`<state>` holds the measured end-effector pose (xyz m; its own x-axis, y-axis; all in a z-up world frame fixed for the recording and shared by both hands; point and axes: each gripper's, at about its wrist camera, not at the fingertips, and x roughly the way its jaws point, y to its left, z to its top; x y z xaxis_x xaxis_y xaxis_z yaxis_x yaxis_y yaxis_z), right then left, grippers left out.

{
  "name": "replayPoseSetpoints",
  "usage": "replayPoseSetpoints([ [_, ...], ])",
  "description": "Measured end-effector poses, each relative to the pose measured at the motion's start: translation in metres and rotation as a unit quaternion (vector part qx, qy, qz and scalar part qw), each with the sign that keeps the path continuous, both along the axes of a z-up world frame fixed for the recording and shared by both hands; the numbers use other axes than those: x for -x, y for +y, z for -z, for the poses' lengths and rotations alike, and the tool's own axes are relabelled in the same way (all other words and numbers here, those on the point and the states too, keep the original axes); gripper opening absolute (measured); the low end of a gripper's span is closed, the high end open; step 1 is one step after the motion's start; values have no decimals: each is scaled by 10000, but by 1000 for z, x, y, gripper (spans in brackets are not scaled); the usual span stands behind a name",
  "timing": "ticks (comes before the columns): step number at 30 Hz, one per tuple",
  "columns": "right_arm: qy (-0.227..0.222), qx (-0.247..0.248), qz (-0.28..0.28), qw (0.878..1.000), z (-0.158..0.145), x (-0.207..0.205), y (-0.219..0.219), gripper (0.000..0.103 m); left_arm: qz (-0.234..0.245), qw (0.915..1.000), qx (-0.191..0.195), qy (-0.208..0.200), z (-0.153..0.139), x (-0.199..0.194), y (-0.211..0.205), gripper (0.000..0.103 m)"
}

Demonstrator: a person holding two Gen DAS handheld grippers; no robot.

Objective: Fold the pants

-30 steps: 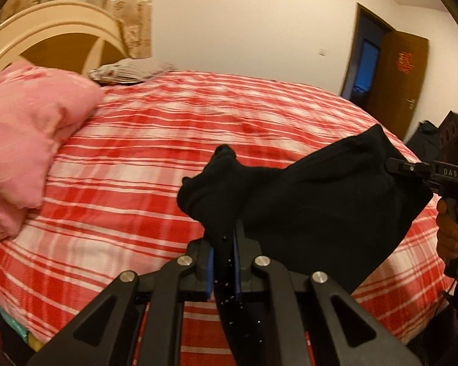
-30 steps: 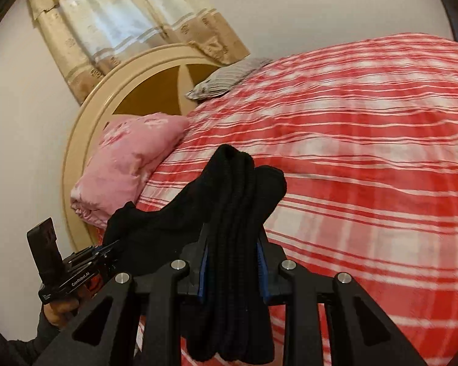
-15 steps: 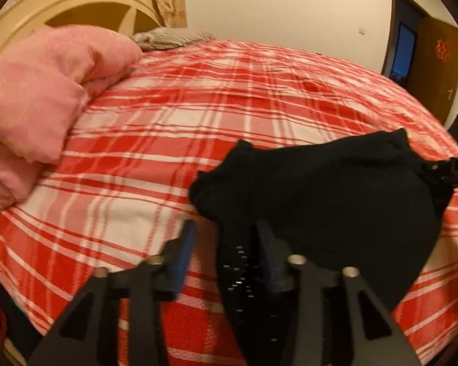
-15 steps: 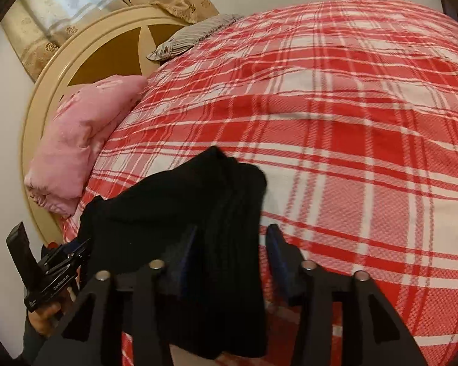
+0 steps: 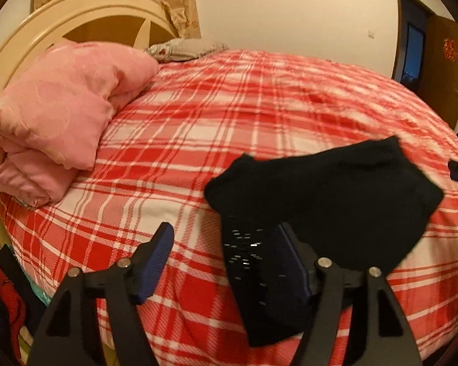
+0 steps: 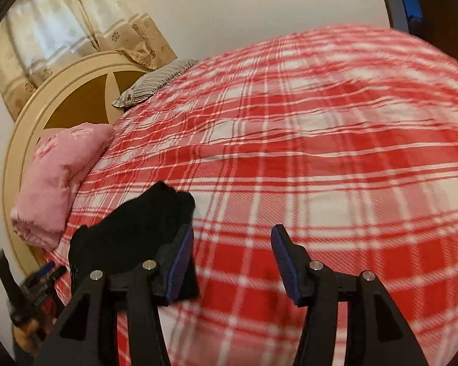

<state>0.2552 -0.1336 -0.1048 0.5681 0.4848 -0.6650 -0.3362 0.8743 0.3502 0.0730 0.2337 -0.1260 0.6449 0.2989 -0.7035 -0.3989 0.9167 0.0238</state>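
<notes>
I just let go. My left claw (image 5: pixel 226 244) and right claw (image 6: pixel 232 251) are both wide now, holding nothing. The black pants (image 5: pixel 326 201) lie folded on the bed (image 5: pixel 198 140), near its edge. The fold looks done.

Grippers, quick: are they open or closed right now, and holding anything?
Left gripper: open, gripping nothing; the black pants lie on the bed against one finger.
Right gripper: open, holding nothing.
</notes>
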Motion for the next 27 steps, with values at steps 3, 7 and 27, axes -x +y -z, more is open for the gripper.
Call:
replayPoseSetpoints([
  [3, -240, 34, -4, 9997, -19, 33, -13, 55, 54, 9996, 42, -273, -17, 11, -13, 79],
  [7, -825, -1, 87, 9966, -51, 77, -28, 63, 209, 9977, 12, -648, -44, 27, -35, 90],
  [27, -1850, 313, -4, 9822, -102, 137, -21, 66, 365, 9915, -78, -1246, -78, 50, -54, 101],
])
